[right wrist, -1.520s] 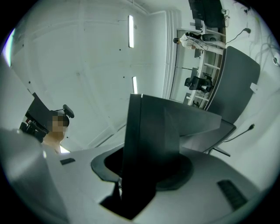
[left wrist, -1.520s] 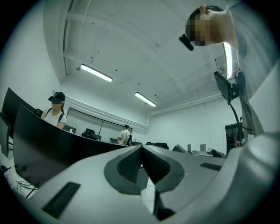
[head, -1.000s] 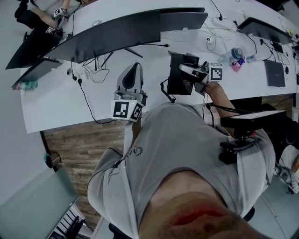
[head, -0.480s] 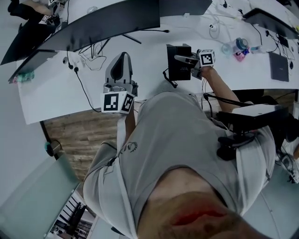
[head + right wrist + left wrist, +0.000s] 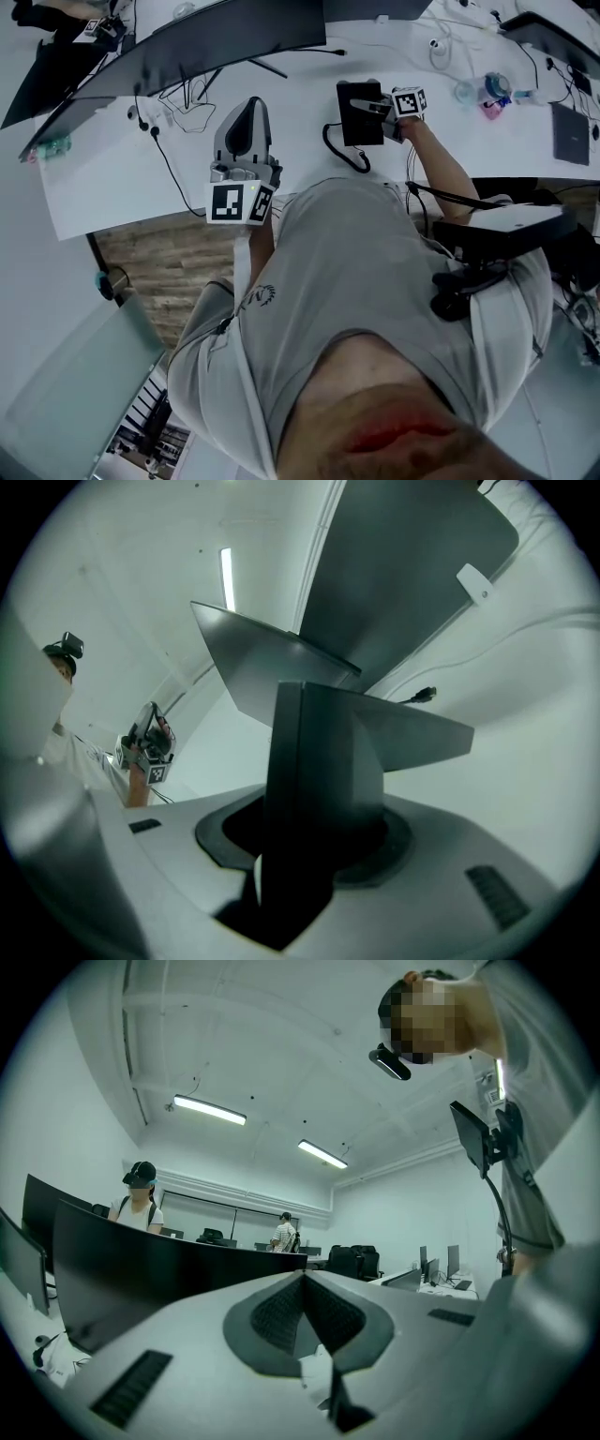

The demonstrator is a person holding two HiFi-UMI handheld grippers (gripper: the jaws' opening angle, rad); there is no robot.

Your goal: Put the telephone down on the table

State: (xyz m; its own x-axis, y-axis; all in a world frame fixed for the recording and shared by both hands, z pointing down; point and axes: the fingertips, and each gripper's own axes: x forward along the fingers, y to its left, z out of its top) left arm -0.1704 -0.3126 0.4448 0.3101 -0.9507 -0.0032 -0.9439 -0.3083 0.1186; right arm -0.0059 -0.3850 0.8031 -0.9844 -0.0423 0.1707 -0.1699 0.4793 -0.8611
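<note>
Looking down in the head view, the white desk (image 5: 103, 187) spans the upper frame beneath a curved dark monitor (image 5: 234, 37). The black telephone (image 5: 356, 114) is at upper centre over the desk; whether it touches, I cannot tell. My right tool (image 5: 382, 106) meets it from the right, and only the right gripper view shows the jaws clamped on that dark slab. My left tool (image 5: 249, 111), centre left, has its jaws together and empty. A coiled cord (image 5: 339, 155) lies just below the telephone.

Left tongs (image 5: 250, 105) closed and empty, tilted upward; right tongs (image 5: 377, 106) clamped, reaching forward
</note>
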